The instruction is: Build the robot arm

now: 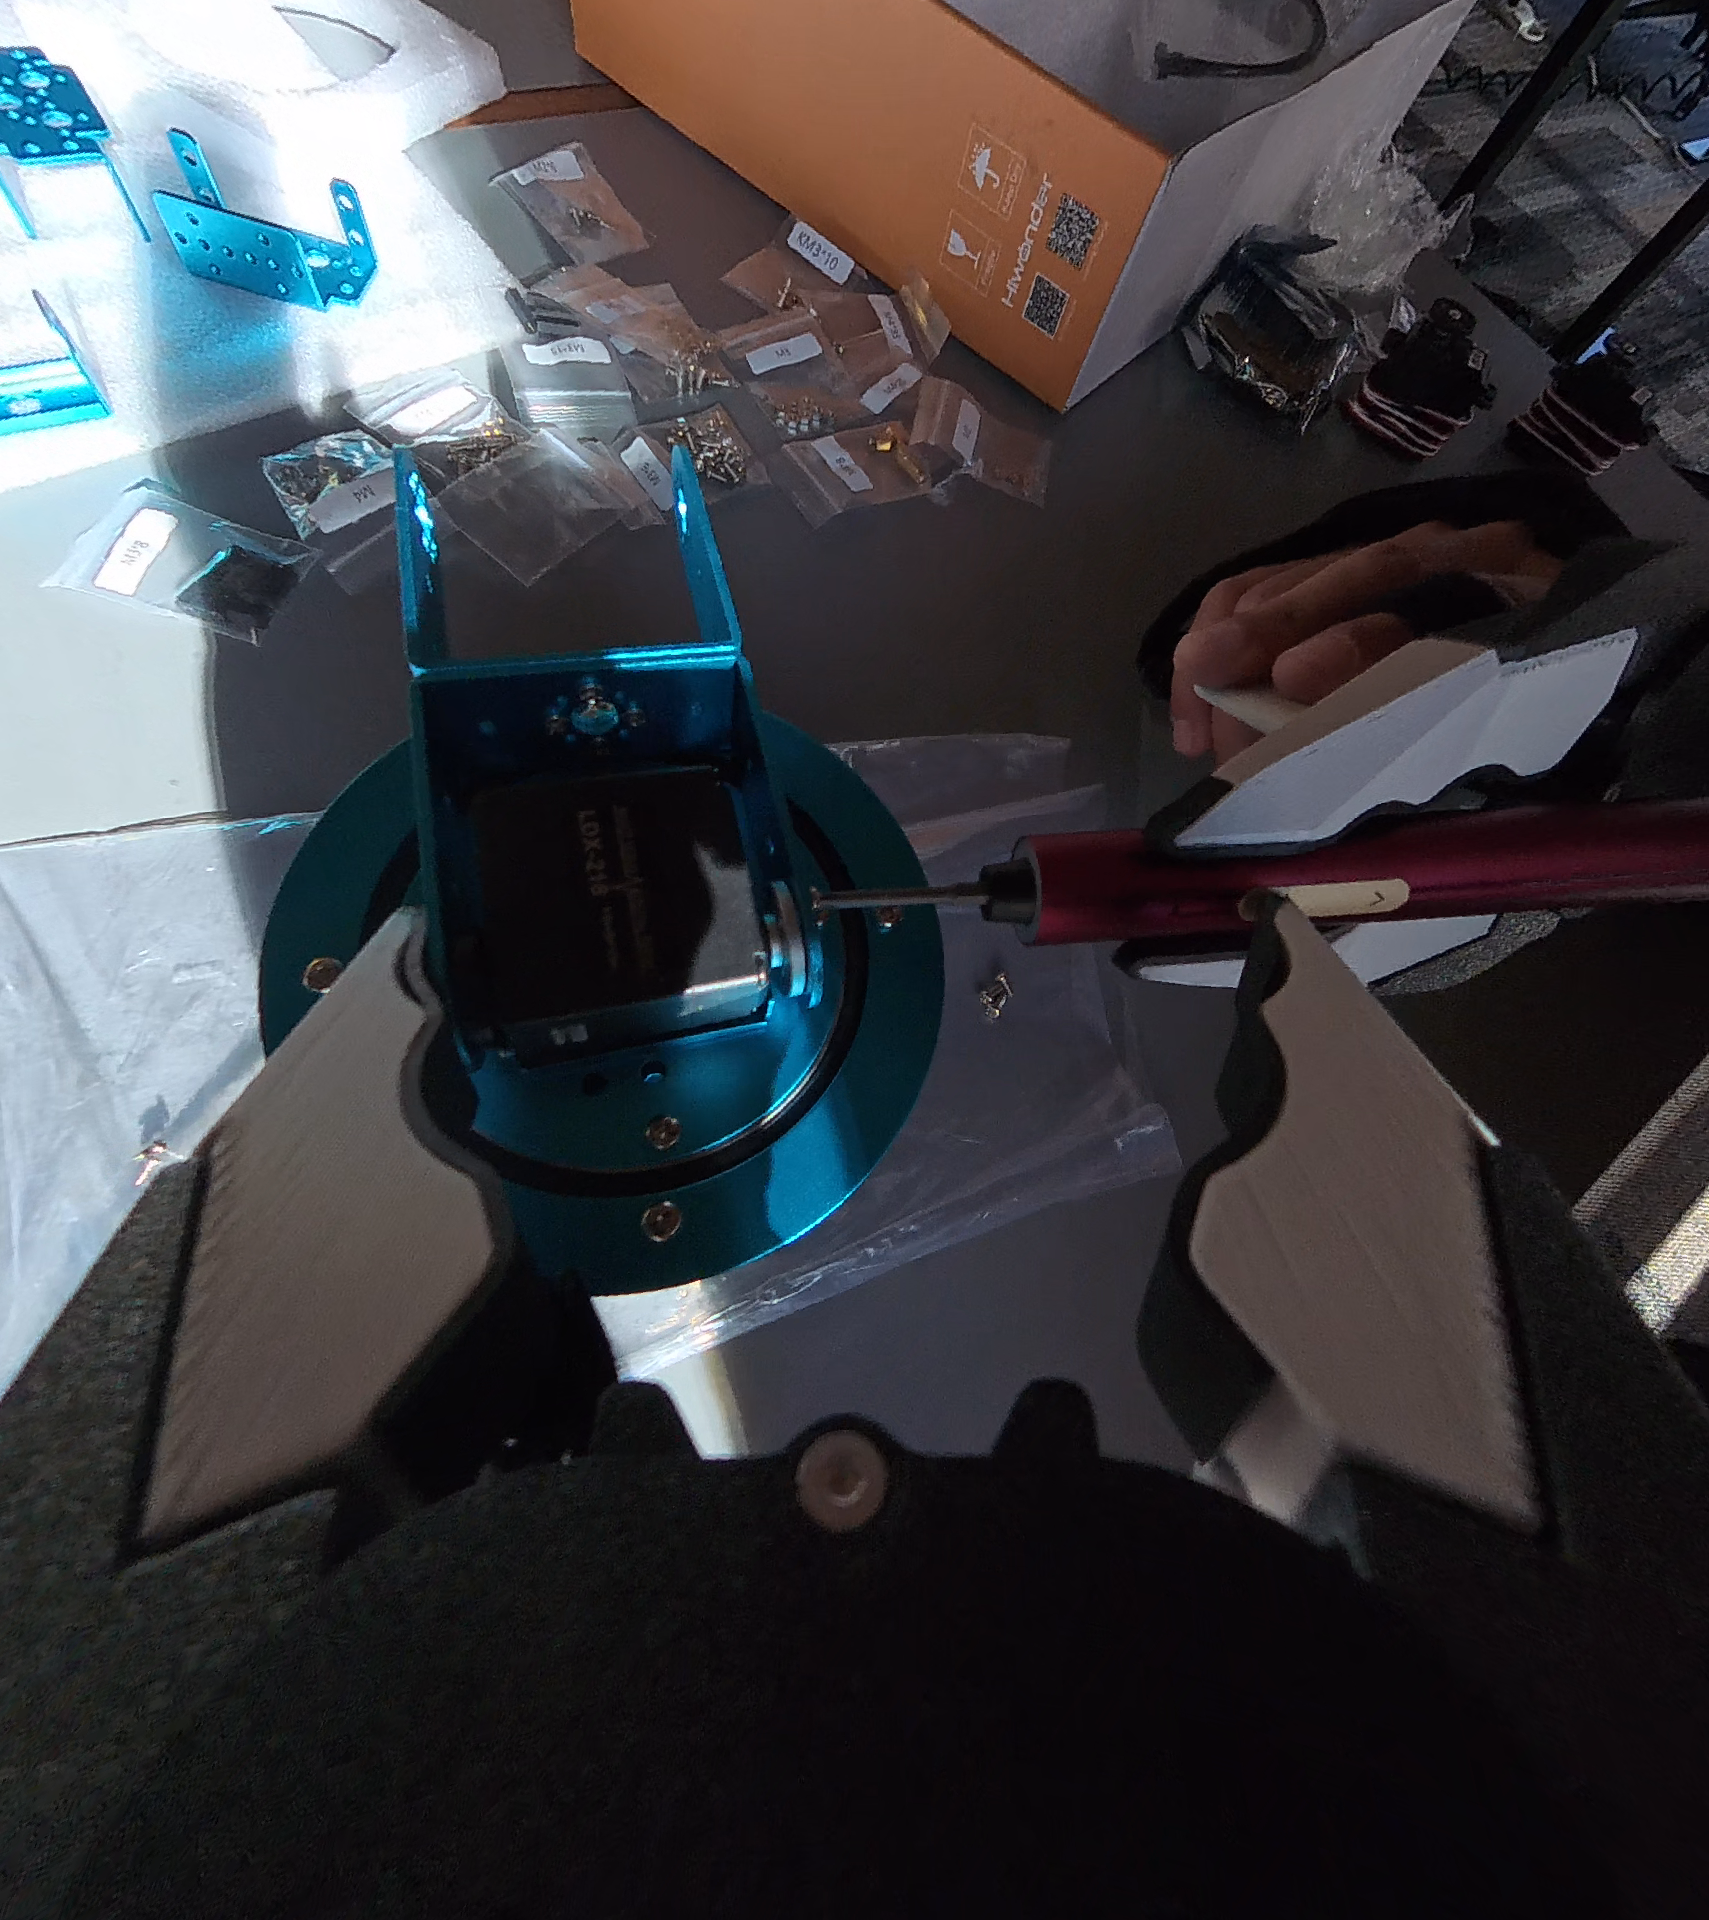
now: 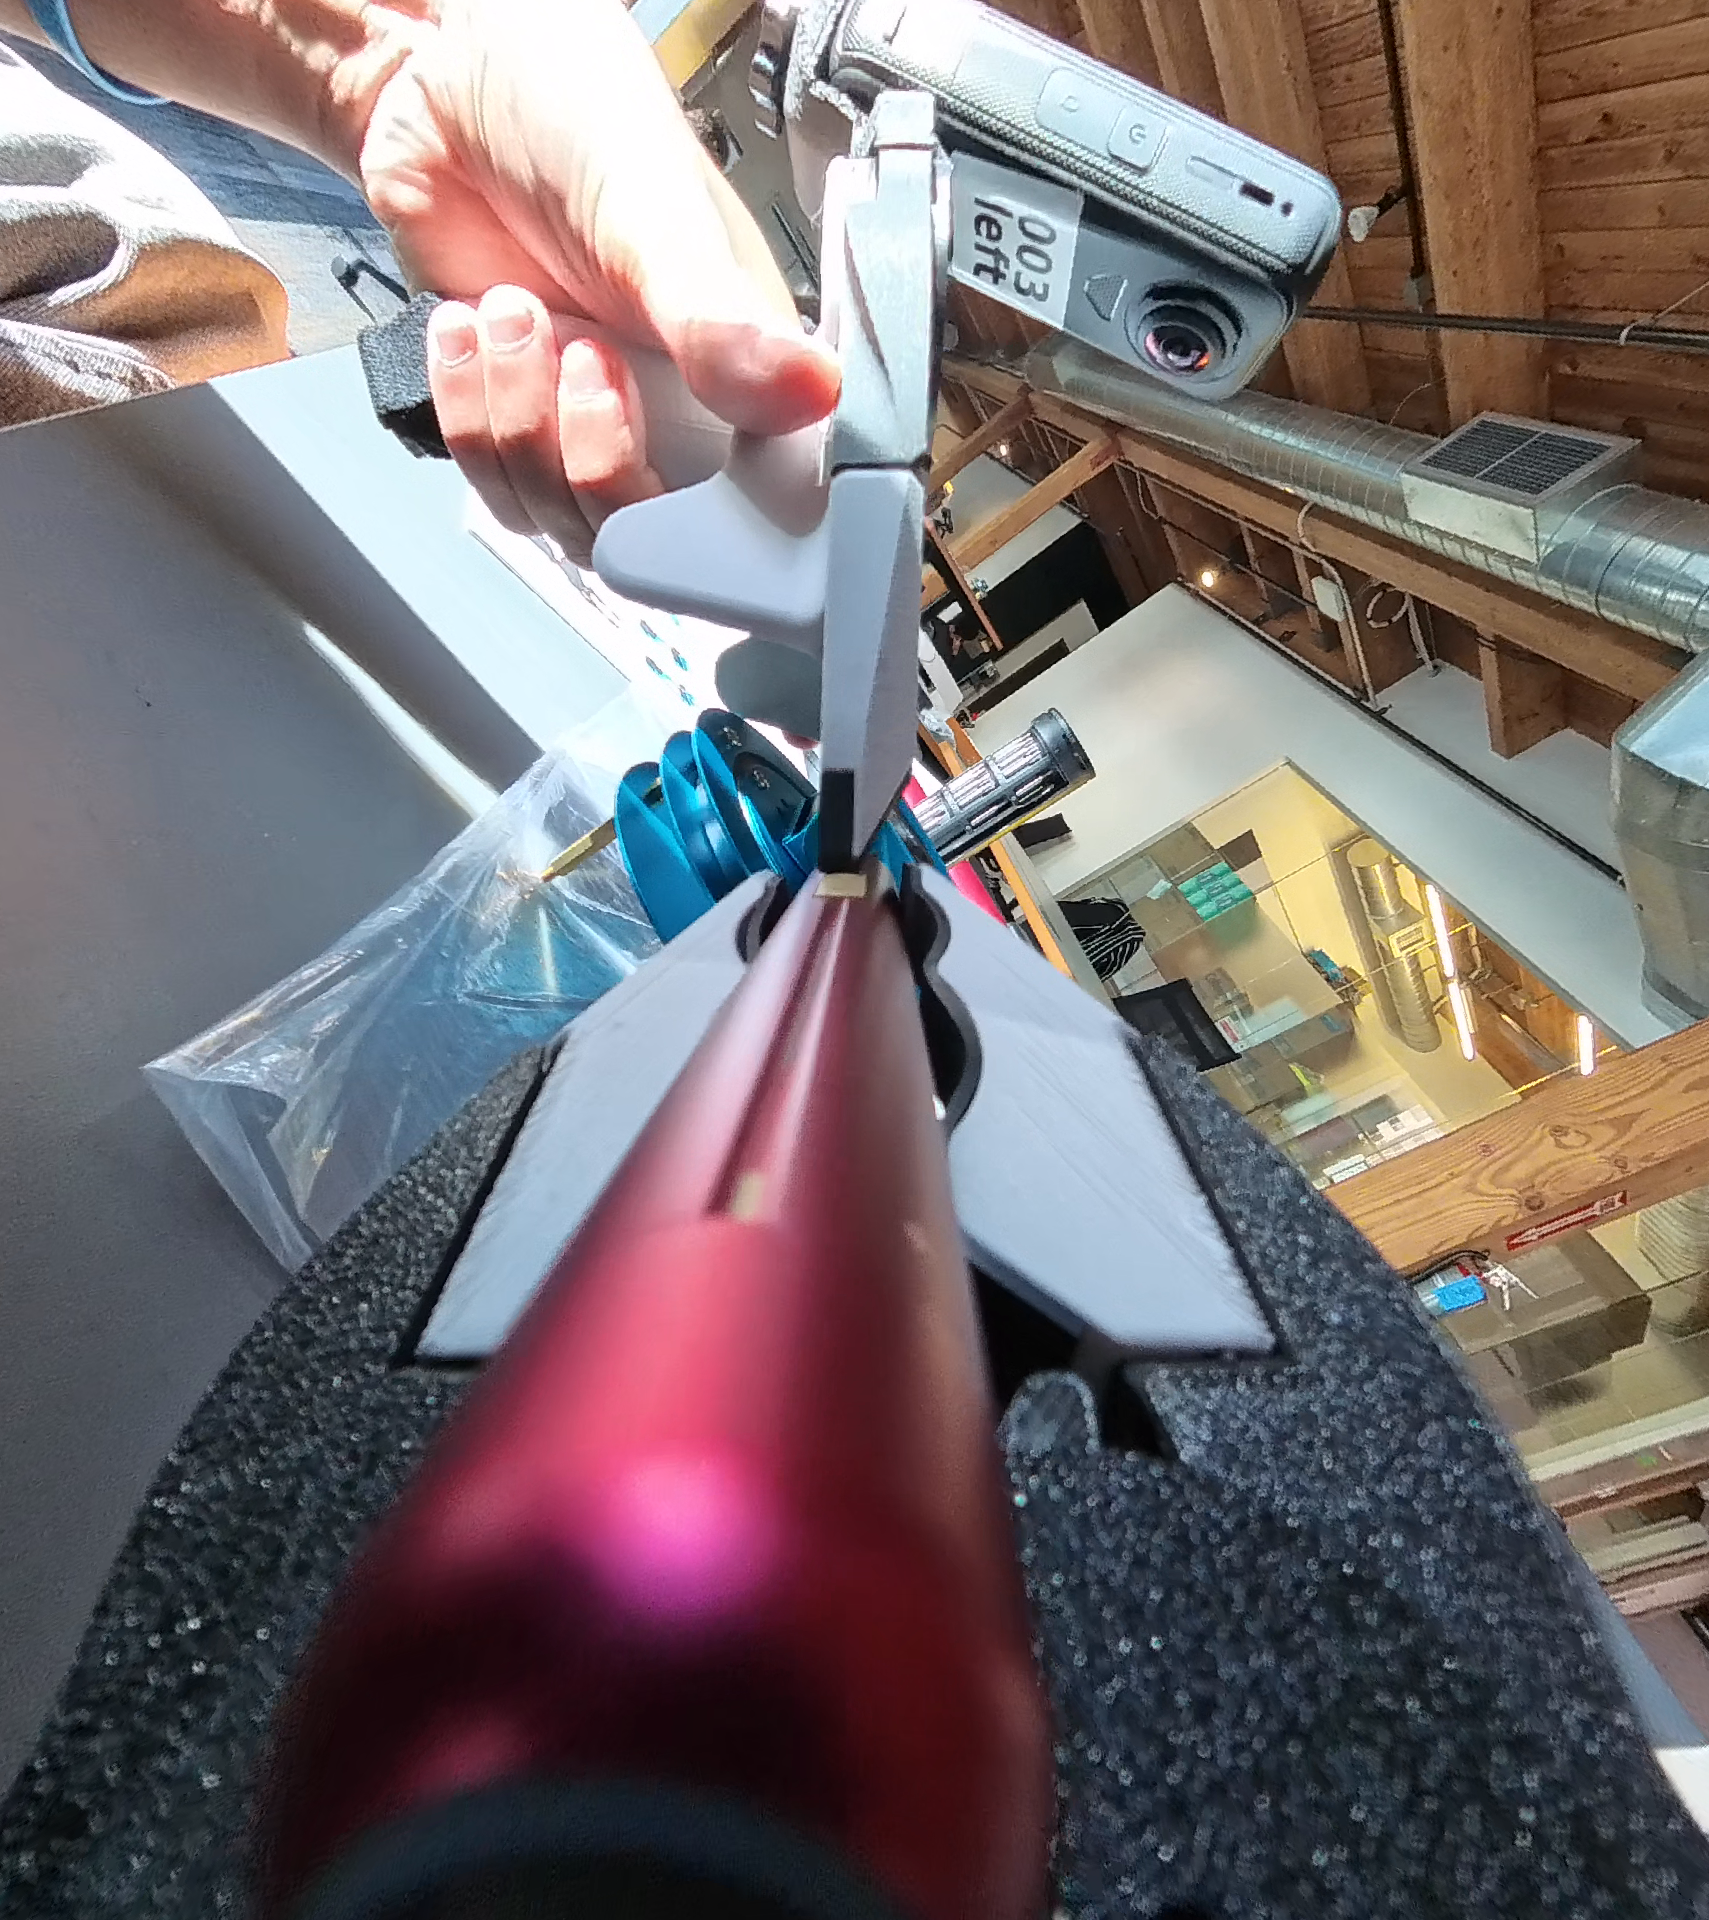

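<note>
A round blue base (image 1: 798, 1205) stands on the grey table and carries a blue U-bracket (image 1: 569, 686) with a black servo (image 1: 611, 914) inside. My left gripper (image 1: 839, 925) is open wide and empty; its left fingertip (image 1: 403, 956) is at the bracket's left side, and its right one is by the screwdriver. My right gripper (image 1: 1172, 894) comes in from the right, shut on a maroon electric screwdriver (image 1: 1401, 862). The screwdriver's bit (image 1: 891, 896) meets a screw on the servo's right side. In the right wrist view the screwdriver (image 2: 725, 1299) fills the closed gripper (image 2: 834, 894), with the blue assembly (image 2: 715, 821) ahead.
A clear plastic bag (image 1: 1037, 1091) lies under the base, with loose screws (image 1: 993, 992) on it. Several small screw bags (image 1: 684, 395), spare blue brackets (image 1: 247, 249), an orange cardboard box (image 1: 881, 156) and black servos (image 1: 1411, 384) lie beyond. The table edge runs at the right.
</note>
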A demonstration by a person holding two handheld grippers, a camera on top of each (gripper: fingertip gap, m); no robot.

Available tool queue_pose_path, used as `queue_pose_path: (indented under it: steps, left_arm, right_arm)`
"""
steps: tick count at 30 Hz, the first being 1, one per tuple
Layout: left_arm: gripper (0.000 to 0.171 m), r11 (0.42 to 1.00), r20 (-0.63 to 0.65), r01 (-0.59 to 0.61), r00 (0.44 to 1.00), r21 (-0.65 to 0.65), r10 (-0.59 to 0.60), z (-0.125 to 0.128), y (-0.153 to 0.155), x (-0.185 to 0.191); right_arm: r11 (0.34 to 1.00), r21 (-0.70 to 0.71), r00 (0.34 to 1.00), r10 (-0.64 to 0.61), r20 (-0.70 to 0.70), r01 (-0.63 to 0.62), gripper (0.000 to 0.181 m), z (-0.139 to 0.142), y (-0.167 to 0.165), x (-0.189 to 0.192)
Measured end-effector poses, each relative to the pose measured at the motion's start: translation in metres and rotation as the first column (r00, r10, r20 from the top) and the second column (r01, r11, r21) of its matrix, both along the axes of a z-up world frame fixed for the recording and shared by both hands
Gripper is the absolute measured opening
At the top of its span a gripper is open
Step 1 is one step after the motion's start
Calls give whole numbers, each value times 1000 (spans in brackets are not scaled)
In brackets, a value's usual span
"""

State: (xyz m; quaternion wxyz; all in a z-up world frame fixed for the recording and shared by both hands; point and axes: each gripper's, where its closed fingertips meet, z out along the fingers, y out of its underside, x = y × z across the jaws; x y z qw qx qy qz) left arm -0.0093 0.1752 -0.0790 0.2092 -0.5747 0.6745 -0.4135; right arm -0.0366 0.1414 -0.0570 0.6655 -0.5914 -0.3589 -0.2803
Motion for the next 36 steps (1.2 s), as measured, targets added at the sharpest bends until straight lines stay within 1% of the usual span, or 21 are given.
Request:
queue_pose_path:
  steps: [6, 9, 21, 34, 36]
  left_arm:
    - [147, 1000, 5, 0, 1000, 16, 0, -1, 1, 1]
    - [146, 1000, 7, 2, 1000, 17, -2, -1, 1, 2]
    - [145, 1000, 14, -4, 1000, 19, 3, -1, 2, 4]
    - [144, 1000, 24, -10, 1000, 26, 10, -2, 2, 3]
    - [143, 1000, 25, 2, 1000, 24, -3, -2, 2, 2]
  right_arm:
    - [1000, 2, 1000, -4, 22, 4, 22, -1, 0, 1]
    - [1000, -2, 1000, -6, 15, 6, 25, -1, 1, 2]
    - [1000, -19, 1000, -15, -14, 15, 23, -1, 2, 5]
    - [1000, -17, 1000, -16, 8, 17, 22, -1, 1, 4]
    - [1000, -16, 1000, -10, 8, 10, 24, 0, 2, 2]
